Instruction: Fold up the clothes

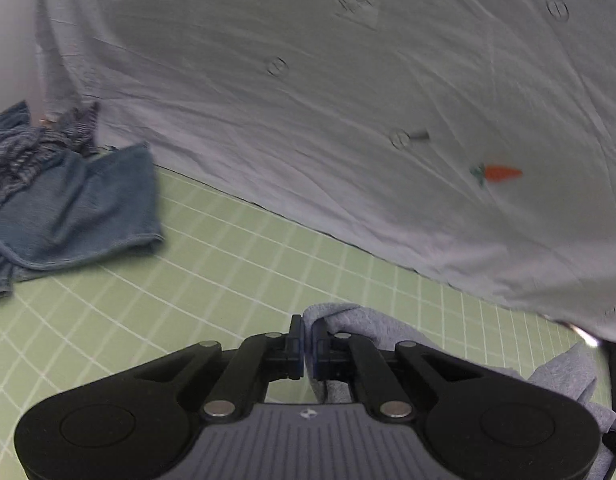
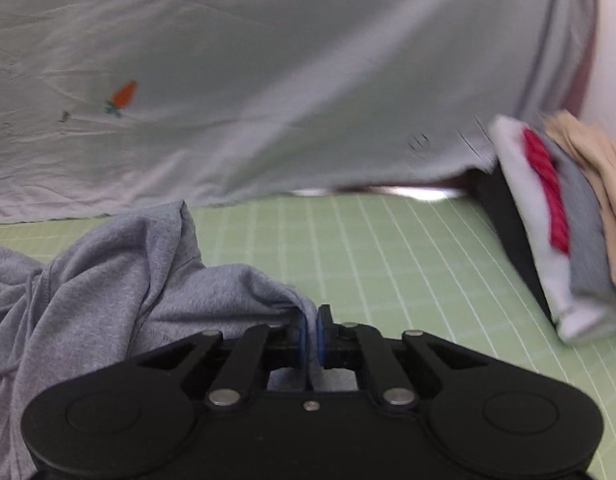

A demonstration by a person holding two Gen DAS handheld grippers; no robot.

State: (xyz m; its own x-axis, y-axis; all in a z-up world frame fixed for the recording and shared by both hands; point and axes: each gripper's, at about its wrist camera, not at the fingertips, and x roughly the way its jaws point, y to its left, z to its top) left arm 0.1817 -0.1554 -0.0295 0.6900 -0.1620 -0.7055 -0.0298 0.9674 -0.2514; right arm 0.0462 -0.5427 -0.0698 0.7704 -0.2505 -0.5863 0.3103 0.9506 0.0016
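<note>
While the grey garment (image 2: 119, 276) lies bunched on the green grid mat (image 2: 388, 260), the left gripper (image 1: 306, 344) and right gripper (image 2: 312, 330) each pinch a fold of it, jaws closed tight. Behind hangs a pale carrot-print sheet (image 1: 308, 120); a folded stack (image 2: 568, 220) sits to the right, blue clothes (image 1: 67, 208) to the left.

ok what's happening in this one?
Clothes folding on a green grid mat. Both handheld grippers are shut on the same grey garment: the left gripper pinches one edge, the right gripper another, and the rest of the grey garment is still bunched up on the mat. A stack of folded clothes sits to the right, a blue heap to the left, and a white sheet with carrots lies behind.
</note>
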